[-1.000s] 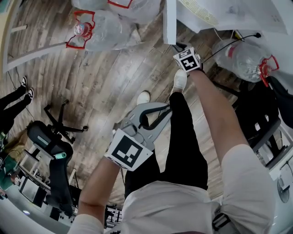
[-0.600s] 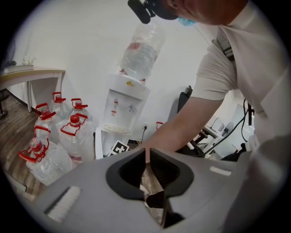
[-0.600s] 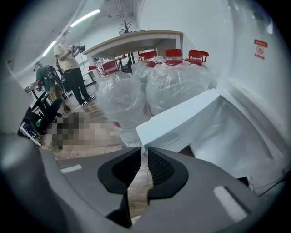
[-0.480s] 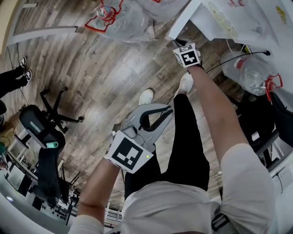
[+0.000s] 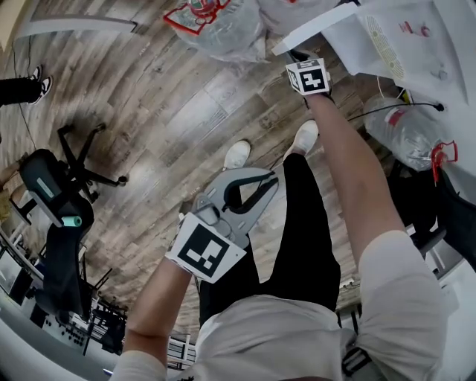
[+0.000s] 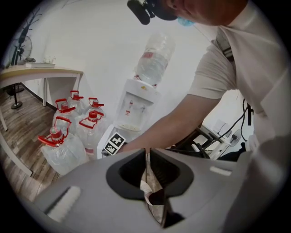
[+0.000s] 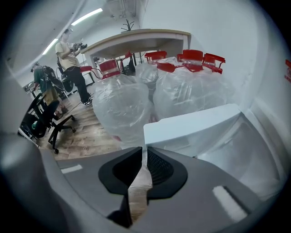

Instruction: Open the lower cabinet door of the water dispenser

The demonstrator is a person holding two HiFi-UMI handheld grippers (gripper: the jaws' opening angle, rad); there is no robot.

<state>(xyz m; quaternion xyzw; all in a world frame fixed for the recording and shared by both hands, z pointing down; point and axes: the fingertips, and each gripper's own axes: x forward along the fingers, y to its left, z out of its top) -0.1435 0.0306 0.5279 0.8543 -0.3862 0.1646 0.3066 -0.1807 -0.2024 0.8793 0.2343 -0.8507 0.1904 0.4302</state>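
Observation:
The water dispenser (image 6: pixel 135 107) is white with an upturned bottle (image 6: pixel 154 59) on top. Its lower cabinet door (image 5: pixel 316 31) stands swung out from the body, and the cabinet's inside (image 7: pixel 257 150) shows pale behind it. My right gripper (image 5: pixel 296 56) reaches down to the door's free edge (image 7: pixel 191 129). Its jaws are closing and stand almost together at the door's corner, with nothing visible between them. My left gripper (image 5: pixel 273 179) hangs shut and empty over the person's legs, away from the dispenser.
Several large water jugs with red handles (image 5: pixel 216 22) stand on the wood floor beside the door (image 7: pixel 122 104). Another jug (image 5: pixel 413 138) and a black cable (image 5: pixel 401 110) lie to the right. An office chair (image 5: pixel 59 193) stands at the left.
The right gripper has moved along the floor line with the door's edge, and the door now stands at a wider angle. The left gripper has drifted a little over the legs.

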